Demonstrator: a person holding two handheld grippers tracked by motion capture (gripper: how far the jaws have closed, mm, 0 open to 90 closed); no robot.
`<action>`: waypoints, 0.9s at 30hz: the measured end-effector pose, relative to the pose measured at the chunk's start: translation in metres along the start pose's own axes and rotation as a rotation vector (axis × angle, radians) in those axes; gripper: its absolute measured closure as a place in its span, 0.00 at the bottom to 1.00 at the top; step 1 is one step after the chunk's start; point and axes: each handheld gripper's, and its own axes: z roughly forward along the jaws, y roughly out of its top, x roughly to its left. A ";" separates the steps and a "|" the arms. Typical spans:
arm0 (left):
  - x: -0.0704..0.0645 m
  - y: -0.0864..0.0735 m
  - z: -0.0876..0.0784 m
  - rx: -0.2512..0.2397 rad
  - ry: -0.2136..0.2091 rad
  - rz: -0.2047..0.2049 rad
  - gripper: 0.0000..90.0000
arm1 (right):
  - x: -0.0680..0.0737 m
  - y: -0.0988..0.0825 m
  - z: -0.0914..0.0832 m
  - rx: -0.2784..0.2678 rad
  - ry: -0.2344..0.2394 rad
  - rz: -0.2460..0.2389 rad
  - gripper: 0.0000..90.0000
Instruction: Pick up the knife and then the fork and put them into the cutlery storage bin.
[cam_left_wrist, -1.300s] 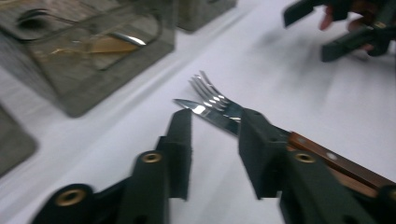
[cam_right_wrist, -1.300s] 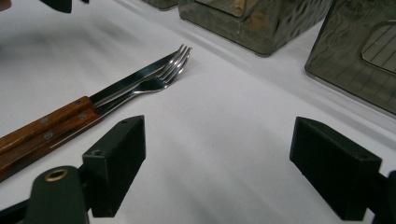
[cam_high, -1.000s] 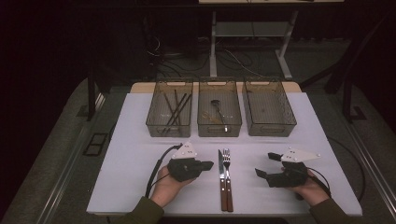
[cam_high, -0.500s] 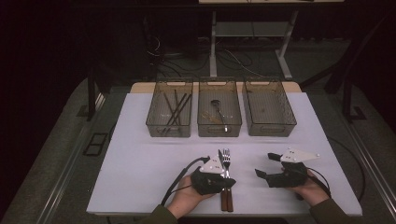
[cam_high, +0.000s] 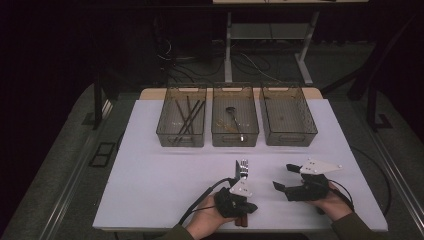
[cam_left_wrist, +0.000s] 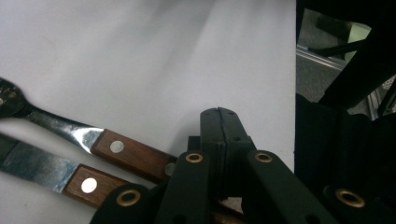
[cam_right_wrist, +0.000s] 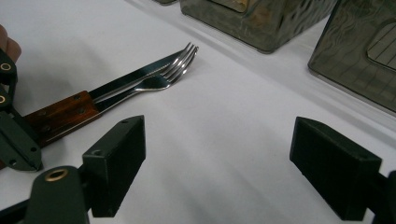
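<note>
The left gripper (cam_high: 239, 199), jaws shut and empty, hung over the wooden handles of the fork (cam_left_wrist: 70, 133) and knife (cam_left_wrist: 51, 170) lying together near the white table's (cam_high: 150, 175) front edge, and would need opening before it dropped squarely onto one handle, while the right gripper (cam_high: 292, 185) rested open nearby, the room behind dark.

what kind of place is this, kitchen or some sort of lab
Most likely a lab or recording workspace, not a kitchen. A white table stands on a dark floor with loose cables behind it, three clear bins sit in a neat row, and a person holds a sensor-fitted right gripper beside a fork.
</note>
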 end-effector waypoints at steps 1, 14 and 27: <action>0.000 0.000 -0.001 0.004 -0.001 -0.001 1.00 | 0.000 0.000 0.000 -0.001 0.000 0.001 0.20; 0.001 -0.014 -0.024 0.047 0.067 -0.009 1.00 | -0.002 0.000 -0.003 -0.010 -0.005 -0.001 0.20; 0.013 -0.019 -0.038 0.068 0.116 0.018 1.00 | -0.003 0.000 -0.005 -0.020 -0.010 0.002 0.20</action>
